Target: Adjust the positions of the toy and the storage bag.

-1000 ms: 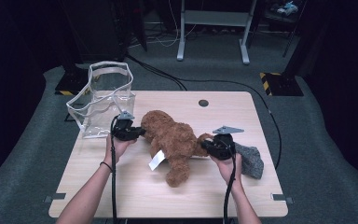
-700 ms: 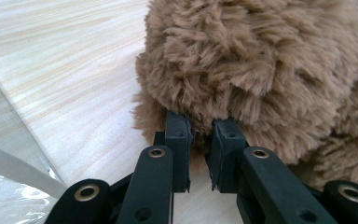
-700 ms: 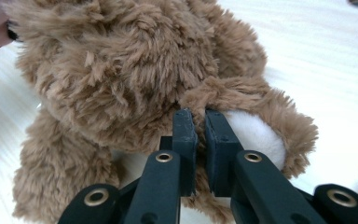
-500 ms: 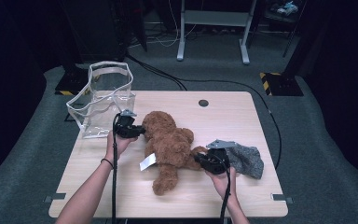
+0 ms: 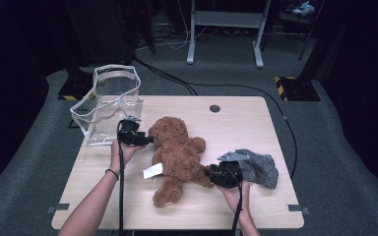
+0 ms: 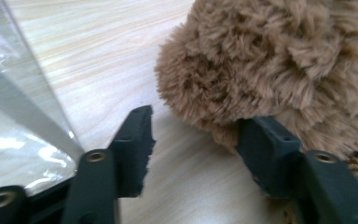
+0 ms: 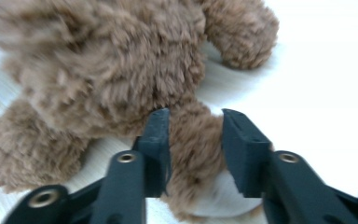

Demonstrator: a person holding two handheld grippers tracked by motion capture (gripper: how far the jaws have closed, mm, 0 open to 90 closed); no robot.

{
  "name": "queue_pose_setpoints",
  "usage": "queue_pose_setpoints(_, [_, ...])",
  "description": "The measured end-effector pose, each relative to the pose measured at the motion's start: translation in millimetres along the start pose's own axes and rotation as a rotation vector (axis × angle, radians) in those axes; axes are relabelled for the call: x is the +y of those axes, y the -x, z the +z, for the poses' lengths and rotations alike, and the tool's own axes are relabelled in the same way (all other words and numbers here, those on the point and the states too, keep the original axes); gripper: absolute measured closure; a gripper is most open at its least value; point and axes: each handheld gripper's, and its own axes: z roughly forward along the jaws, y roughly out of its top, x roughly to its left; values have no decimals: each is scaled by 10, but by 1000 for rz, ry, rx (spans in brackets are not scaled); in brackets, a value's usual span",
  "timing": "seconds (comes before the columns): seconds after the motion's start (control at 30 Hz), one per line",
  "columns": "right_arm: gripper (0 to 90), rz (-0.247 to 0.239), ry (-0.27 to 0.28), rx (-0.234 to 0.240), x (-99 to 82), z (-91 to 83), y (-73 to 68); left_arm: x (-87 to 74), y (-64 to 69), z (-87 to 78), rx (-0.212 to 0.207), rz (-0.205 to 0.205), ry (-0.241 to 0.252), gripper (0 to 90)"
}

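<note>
Nearest us, our right gripper (image 5: 211,173) sits low at the fluffy brown teddy bear (image 5: 177,152), jaws straddling one plush leg. They have just been opening, and in the right gripper view (image 7: 193,156) the leg sits between them with fur brushing both pads, so we call it a released hold, not a squeeze. Just beside that hand lies the crumpled grey knitted cloth (image 5: 260,167). The bear sprawls mid-table on the pale wooden table (image 5: 236,123), white tag by its side. Further along, our left gripper (image 5: 146,139) is at the bear's head; its jaws have also just been opening, one pad touching fur, the other clear. Beyond stands the clear plastic bag (image 5: 110,101), mouth up. We reckon a firm regrip on bulkier fur would serve best before lifting bagwards.
</note>
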Motion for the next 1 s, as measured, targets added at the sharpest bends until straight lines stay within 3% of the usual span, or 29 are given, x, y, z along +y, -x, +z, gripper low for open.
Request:
queue_pose_setpoints(0.07, [464, -16, 1, -47, 39, -47, 21, 0, 28, -32, 3, -9, -1, 390])
queue_pose_setpoints(0.2, [276, -3, 16, -87, 84, -133, 134, 9, 80, -121, 18, -19, -1, 315])
queue_pose_setpoints(0.33, [165, 7, 43, -154, 87, -233, 297, 2, 113, -229, 12, -39, 1, 246])
queue_pose_setpoints(0.57, [115, 49, 23, -284, -15, -307, 688, 0, 251, -329, -31, -94, 11, 153])
queue_pose_setpoints(0.7, [97, 71, -15, -365, -92, -264, 846, 41, 368, -324, -62, -122, 12, 127])
queue_pose_setpoints(0.8, [101, 94, -21, -405, -163, -242, 933, 97, 475, -322, -80, -132, 16, 114])
queue_pose_setpoints(1.0, [103, 119, -22, -436, -266, -215, 1024, 215, 674, -259, -87, -169, 25, 103])
